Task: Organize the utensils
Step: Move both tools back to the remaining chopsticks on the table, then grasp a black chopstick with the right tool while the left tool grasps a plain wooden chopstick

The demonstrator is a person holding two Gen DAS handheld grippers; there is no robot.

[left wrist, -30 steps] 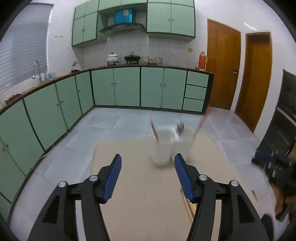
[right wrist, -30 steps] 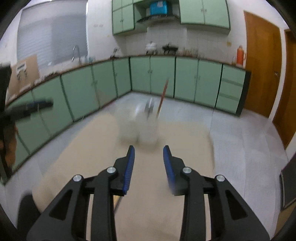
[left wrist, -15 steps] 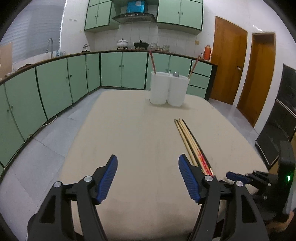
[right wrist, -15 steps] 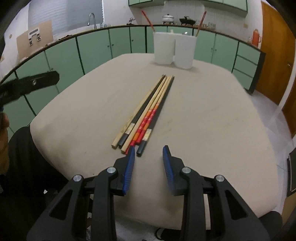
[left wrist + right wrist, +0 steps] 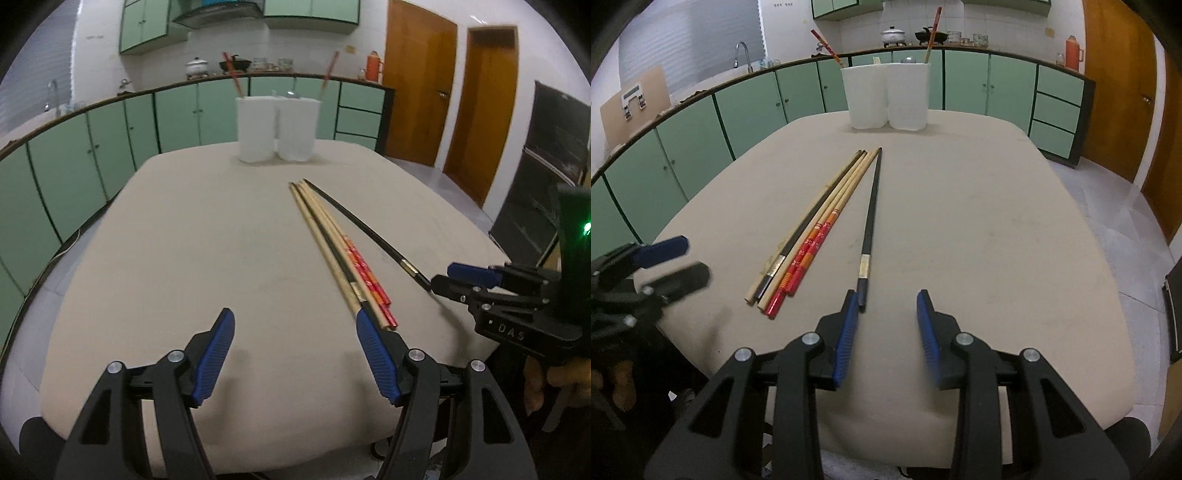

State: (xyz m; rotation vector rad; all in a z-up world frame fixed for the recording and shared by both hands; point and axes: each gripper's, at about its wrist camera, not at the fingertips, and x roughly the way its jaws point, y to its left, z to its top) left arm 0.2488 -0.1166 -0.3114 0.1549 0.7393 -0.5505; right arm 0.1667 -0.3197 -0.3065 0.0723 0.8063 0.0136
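Several chopsticks lie bundled on the beige table, also seen in the left wrist view. One black chopstick lies apart to their right, also in the left wrist view. Its near end sits by the left finger of my open, empty right gripper. My left gripper is open and empty near the bundle's near ends. Two white holders with chopsticks stand at the far edge.
Green cabinets and a counter with pots ring the room. Wooden doors are at the right. The table's near edge is just under both grippers.
Both grippers dropped from a high view to low over the table's near edge. The black chopstick now lies separated from the bundle, at the right gripper's left finger. The right gripper opened wider.
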